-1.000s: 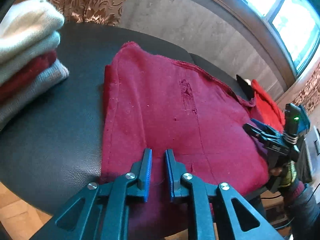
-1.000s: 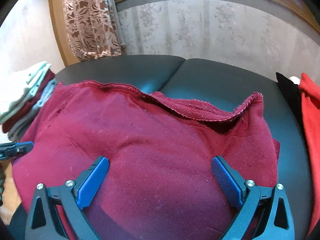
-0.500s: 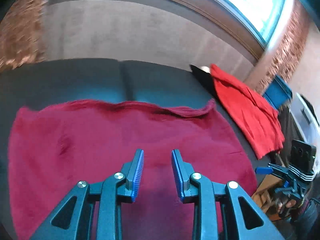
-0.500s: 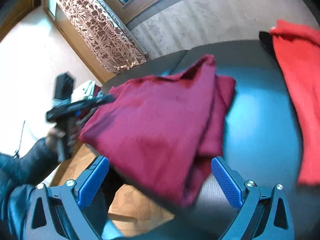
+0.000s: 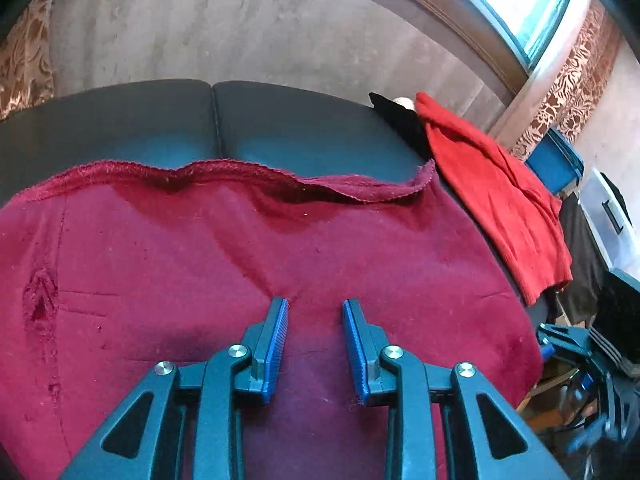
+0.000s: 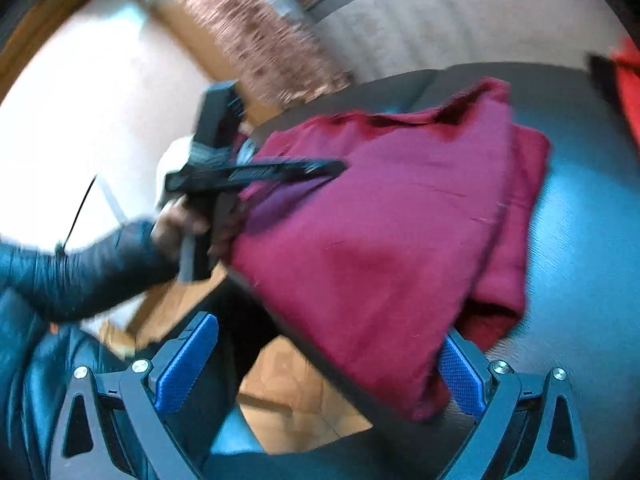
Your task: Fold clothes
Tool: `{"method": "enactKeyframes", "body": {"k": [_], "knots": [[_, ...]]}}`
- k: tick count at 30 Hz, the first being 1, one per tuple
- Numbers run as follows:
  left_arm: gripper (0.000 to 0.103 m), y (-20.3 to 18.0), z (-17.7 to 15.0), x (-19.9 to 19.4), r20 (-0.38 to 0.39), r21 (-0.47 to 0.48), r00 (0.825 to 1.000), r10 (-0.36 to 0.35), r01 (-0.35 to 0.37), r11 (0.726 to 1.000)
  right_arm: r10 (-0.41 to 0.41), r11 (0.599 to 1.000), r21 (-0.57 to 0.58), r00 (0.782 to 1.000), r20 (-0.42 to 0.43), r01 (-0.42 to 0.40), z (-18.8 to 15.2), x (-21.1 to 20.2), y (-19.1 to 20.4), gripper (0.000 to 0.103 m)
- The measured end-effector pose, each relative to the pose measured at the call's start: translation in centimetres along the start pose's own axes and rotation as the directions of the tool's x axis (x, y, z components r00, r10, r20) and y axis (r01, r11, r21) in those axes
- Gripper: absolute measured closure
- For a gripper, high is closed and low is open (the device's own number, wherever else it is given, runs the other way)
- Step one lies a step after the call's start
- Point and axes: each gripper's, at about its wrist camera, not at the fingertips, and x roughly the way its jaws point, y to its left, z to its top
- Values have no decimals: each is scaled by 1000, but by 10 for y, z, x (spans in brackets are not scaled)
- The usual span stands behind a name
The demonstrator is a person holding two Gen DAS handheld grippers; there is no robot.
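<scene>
A dark red garment [image 5: 240, 264] lies folded on the black padded surface [image 5: 280, 128]; it also shows in the right wrist view [image 6: 392, 232], with a thicker folded edge at its right. My left gripper [image 5: 314, 308] is open with a narrow gap and hovers over the garment's near middle, holding nothing. It shows from the side in the right wrist view [image 6: 256, 174], over the garment's left part. My right gripper [image 6: 328, 360] is wide open and empty, off the near edge of the surface by the garment's near corner. It shows blurred in the left wrist view [image 5: 576, 352].
A bright red garment [image 5: 496, 200] and a black cloth [image 5: 400, 120] lie at the surface's far right. A blue box [image 5: 556, 164] and a white bin [image 5: 612, 220] stand beyond them. Patterned curtains [image 6: 256, 32] hang by the wall. Wooden floor [image 6: 292, 388] shows below the edge.
The left gripper has swung from the garment's left side to face it squarely, jaws slightly wider. The right gripper has pulled off the garment and turned left, past the surface's near edge.
</scene>
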Motion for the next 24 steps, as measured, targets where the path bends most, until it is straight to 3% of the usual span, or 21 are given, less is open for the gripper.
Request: {"method": "enactKeyframes", "body": {"k": [6, 9, 13, 17, 21, 23, 24], "knots": [[73, 1, 7, 7, -10, 21, 1000, 2, -2, 1000, 34, 991, -122, 982, -186, -57, 0, 19, 25, 0], [73, 1, 10, 10, -15, 31, 1000, 3, -2, 1000, 41, 980, -178, 960, -278, -94, 0, 29, 37, 0], [73, 3, 12, 13, -7, 31, 1000, 7, -7, 1000, -31, 962, -262, 922, -386, -77, -16, 33, 47, 0], [73, 3, 8, 11, 1, 27, 1000, 17, -17, 999, -87, 963, -270, 914, -396, -25, -19, 27, 46, 0], [73, 4, 7, 12, 23, 7, 1000, 13, -14, 1000, -161, 965, -253, 925, -343, 74, -20, 11, 42, 0], [74, 6, 5, 11, 33, -9, 999, 4, -4, 1000, -237, 959, -233, 907, -349, 161, -18, 10, 36, 0], [74, 7, 4, 10, 36, -15, 999, 1, -1, 1000, -300, 945, -239, 885, -355, 224, -21, 9, 34, 0]]}}
